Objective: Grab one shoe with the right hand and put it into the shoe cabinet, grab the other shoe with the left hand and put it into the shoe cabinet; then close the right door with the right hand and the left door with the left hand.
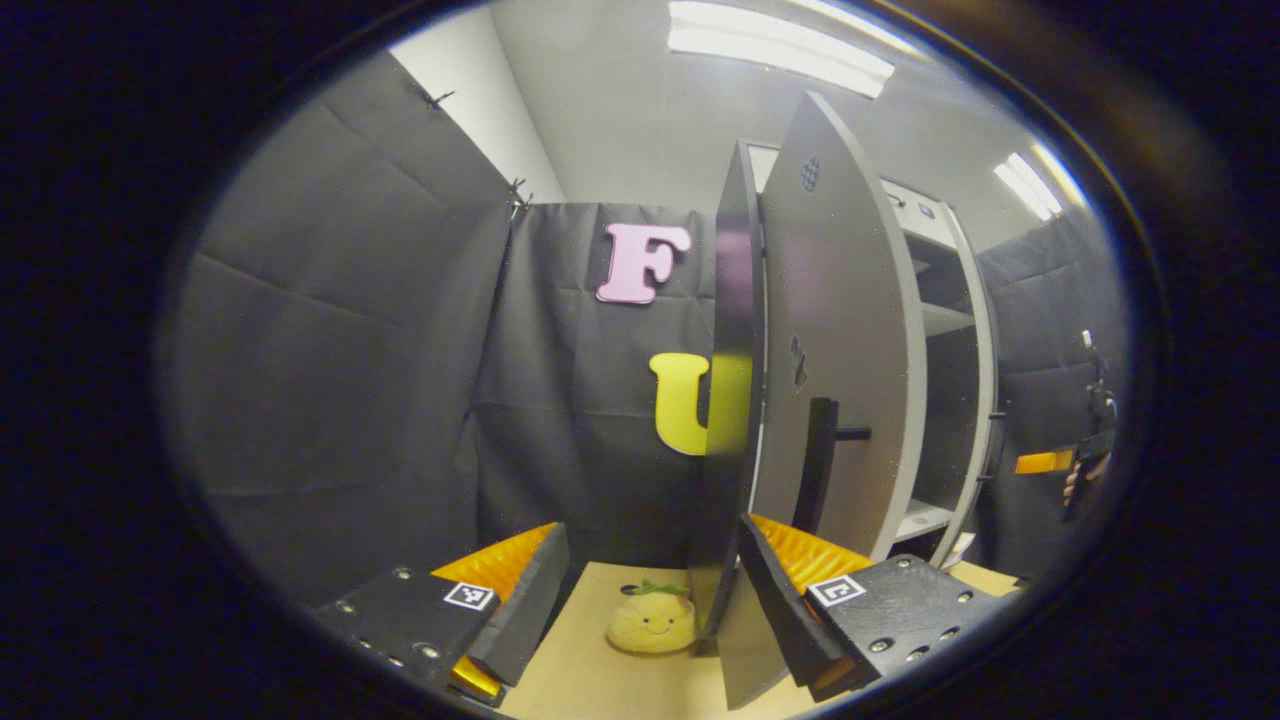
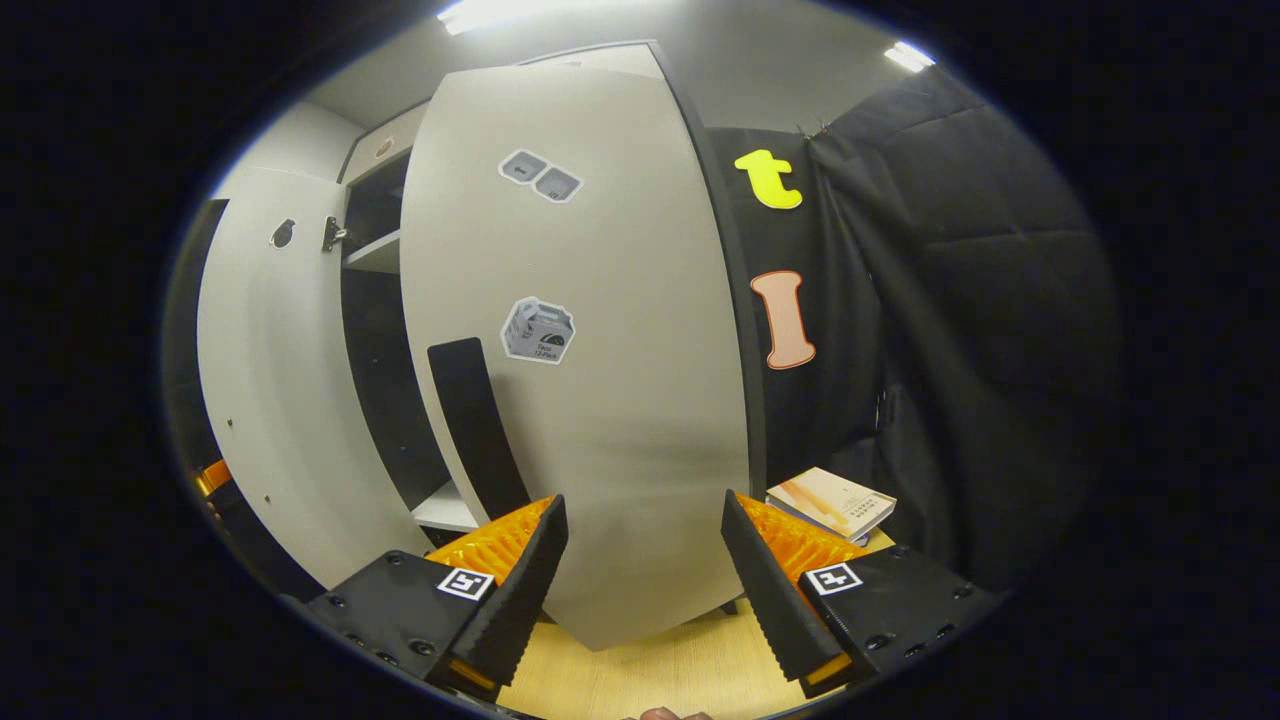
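Note:
In the left gripper view the cabinet's left door (image 1: 840, 340) stands open and nearly edge-on, its dark edge (image 1: 733, 400) rising between my fingers. My left gripper (image 1: 650, 540) is open, and its right-hand finger (image 1: 790, 610) lies close against the door's lower part. A black handle (image 1: 818, 460) sits on the door's grey face, with the cabinet shelves (image 1: 940, 400) behind. In the right gripper view the right door (image 2: 600, 380), with stickers and a black handle (image 2: 475, 430), stands ajar just ahead of my open right gripper (image 2: 642, 520). The left door (image 2: 270, 400) stands beyond the dark opening (image 2: 380, 370).
A small yellow plush toy (image 1: 652, 620) sits on the tan floor (image 1: 580, 680) just left of the left door's bottom edge. A book (image 2: 830, 500) lies on the floor right of the right door. Black cloth walls close in on both sides.

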`<control>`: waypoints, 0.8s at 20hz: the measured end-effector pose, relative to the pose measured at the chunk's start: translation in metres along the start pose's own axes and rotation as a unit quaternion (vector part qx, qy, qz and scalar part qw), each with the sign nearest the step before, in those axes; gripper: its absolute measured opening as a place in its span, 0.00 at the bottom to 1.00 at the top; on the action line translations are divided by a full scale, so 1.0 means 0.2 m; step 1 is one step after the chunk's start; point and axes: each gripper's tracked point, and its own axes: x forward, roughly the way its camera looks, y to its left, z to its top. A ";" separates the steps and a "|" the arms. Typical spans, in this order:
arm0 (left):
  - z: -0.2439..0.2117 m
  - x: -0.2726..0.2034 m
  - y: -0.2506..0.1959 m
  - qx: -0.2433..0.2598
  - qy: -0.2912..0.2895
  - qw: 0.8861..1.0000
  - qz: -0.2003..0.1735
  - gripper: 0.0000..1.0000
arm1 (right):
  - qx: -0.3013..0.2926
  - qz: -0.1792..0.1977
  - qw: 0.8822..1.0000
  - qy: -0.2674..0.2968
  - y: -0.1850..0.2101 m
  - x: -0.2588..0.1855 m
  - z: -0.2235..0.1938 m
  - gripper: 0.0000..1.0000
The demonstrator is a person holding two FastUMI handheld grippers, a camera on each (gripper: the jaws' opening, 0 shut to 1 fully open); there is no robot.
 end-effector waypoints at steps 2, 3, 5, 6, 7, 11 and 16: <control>0.02 0.07 0.00 0.008 -0.003 1.000 -0.020 1.00 | -0.001 -0.009 1.000 -0.004 -0.01 -0.03 0.02 0.97; 0.03 0.09 -0.02 0.012 -0.008 0.999 -0.035 1.00 | -0.004 -0.014 1.000 -0.006 -0.02 -0.04 0.02 0.97; 0.09 0.15 -0.04 0.017 -0.023 0.998 -0.052 0.97 | -0.007 -0.023 1.000 -0.008 -0.03 -0.07 0.03 0.97; 0.11 0.17 -0.05 0.015 -0.027 0.998 -0.056 0.96 | -0.007 -0.026 1.000 -0.008 -0.04 -0.08 0.03 0.97; 0.12 0.19 -0.08 0.011 -0.027 0.997 -0.066 0.96 | -0.007 -0.030 0.999 -0.007 -0.06 -0.08 0.03 0.97; 0.17 0.24 -0.15 0.020 -0.029 0.995 -0.094 0.96 | 0.003 -0.036 0.999 -0.010 -0.12 -0.11 0.01 0.97; 0.17 0.24 -0.21 0.036 -0.003 0.996 -0.087 0.88 | 0.030 -0.018 0.999 -0.011 -0.22 -0.06 -0.03 0.97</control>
